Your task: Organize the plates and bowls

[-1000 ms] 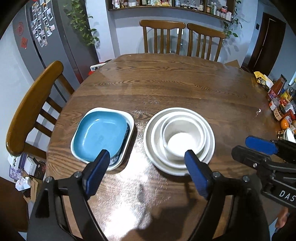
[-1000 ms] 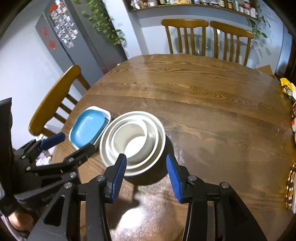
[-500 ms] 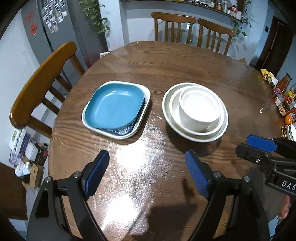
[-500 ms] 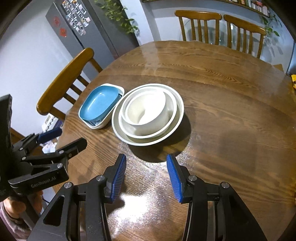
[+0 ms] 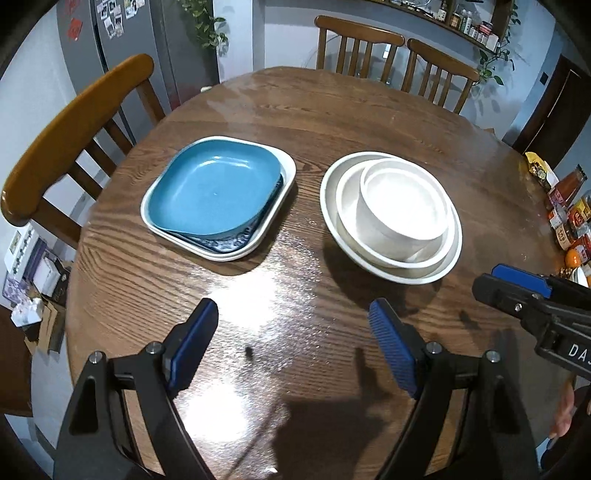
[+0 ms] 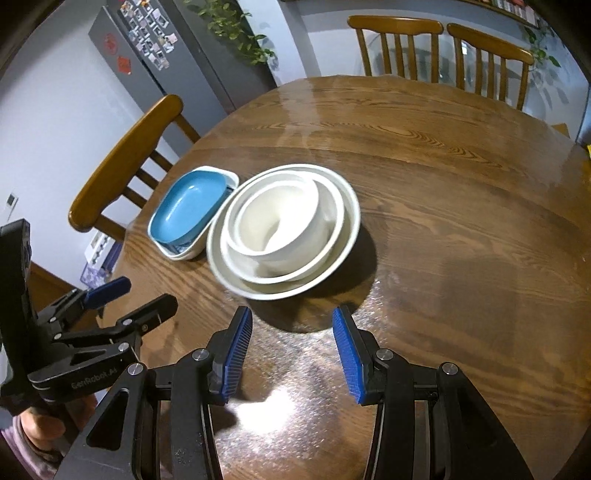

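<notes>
A round wooden table (image 5: pixel 332 110) fills most of my view, its top glossy with glare. One wooden chair (image 5: pixel 74 122) stands at its left edge, and two more chairs (image 5: pixel 391 48) stand side by side at the far edge. Behind the left chair is a grey fridge (image 6: pixel 147 66) covered in photos and red stickers, with a trailing plant (image 6: pixel 236 33) beside it. A wall shelf (image 5: pixel 465 26) holds jars. At the table's right edge, packets and bottles (image 5: pixel 569 214) crowd together beside an orange (image 5: pixel 572 256). Boxes (image 5: pixel 33 273) sit on the floor at left.
</notes>
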A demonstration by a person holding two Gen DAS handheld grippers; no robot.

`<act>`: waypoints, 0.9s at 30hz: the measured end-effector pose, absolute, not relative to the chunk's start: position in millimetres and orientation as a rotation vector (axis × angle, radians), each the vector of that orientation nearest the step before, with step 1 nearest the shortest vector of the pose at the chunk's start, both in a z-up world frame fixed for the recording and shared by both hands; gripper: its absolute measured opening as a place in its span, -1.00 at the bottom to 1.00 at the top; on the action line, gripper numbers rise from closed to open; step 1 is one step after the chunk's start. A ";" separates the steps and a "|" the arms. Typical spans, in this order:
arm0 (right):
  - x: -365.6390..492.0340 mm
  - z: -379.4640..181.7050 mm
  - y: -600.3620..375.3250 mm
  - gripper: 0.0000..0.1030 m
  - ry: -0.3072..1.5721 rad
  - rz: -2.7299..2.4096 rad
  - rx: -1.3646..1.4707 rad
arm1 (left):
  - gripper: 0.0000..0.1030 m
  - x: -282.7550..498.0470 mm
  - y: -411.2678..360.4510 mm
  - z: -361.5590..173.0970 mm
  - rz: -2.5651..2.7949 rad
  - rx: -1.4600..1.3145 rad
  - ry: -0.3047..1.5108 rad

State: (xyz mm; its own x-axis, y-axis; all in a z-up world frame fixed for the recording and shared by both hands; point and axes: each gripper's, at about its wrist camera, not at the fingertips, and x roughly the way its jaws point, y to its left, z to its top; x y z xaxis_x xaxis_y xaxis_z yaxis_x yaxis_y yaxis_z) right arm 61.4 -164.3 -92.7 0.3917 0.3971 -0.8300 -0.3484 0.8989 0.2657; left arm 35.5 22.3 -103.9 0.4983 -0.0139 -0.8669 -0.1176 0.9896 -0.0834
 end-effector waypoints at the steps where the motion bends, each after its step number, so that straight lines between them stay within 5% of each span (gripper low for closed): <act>1: 64.0 -92.7 -165.9 -0.10 1.067 0.466 0.051 | 0.61 38.0 22.5 -104.1 0.066 -0.146 1.053; 7: 87.7 -94.6 -174.8 -0.10 1.076 0.404 0.075 | 0.58 57.7 22.9 -103.5 0.090 -0.187 1.068; 13: 111.0 -104.1 -177.9 -0.11 1.093 0.361 0.099 | 0.13 76.3 27.0 -112.5 0.112 -0.232 1.115; 27: 145.2 -116.8 -187.6 -0.31 1.159 0.335 0.188 | 0.11 98.6 32.0 -111.9 0.115 -0.327 1.194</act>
